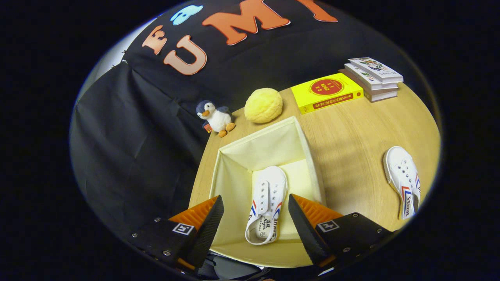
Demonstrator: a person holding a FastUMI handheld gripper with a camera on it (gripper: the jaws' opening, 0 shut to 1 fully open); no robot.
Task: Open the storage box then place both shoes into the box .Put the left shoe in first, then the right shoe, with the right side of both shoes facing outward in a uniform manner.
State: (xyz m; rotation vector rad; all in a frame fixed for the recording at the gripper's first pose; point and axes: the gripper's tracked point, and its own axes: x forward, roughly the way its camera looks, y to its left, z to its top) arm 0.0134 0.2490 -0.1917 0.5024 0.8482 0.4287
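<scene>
The pale yellow storage box [308, 156] stands open on the wooden table, directly below my fingers. One white shoe with red and blue stripes [267, 203] lies on the box floor, toe pointing away from me, heel nearest. My gripper [256, 218] hovers above it, open, with the shoe seen in the gap between the two black pads and neither pad touching it. The other white shoe [404, 179] lies on its side on the table, well to the right of the box.
Beyond the box sit a plush penguin [215, 117] and a round yellow plush [263, 105]. A yellow book [327, 93] and a stack of books [374, 78] lie at the table's far right. Bare wood [351, 156] spreads between box and second shoe.
</scene>
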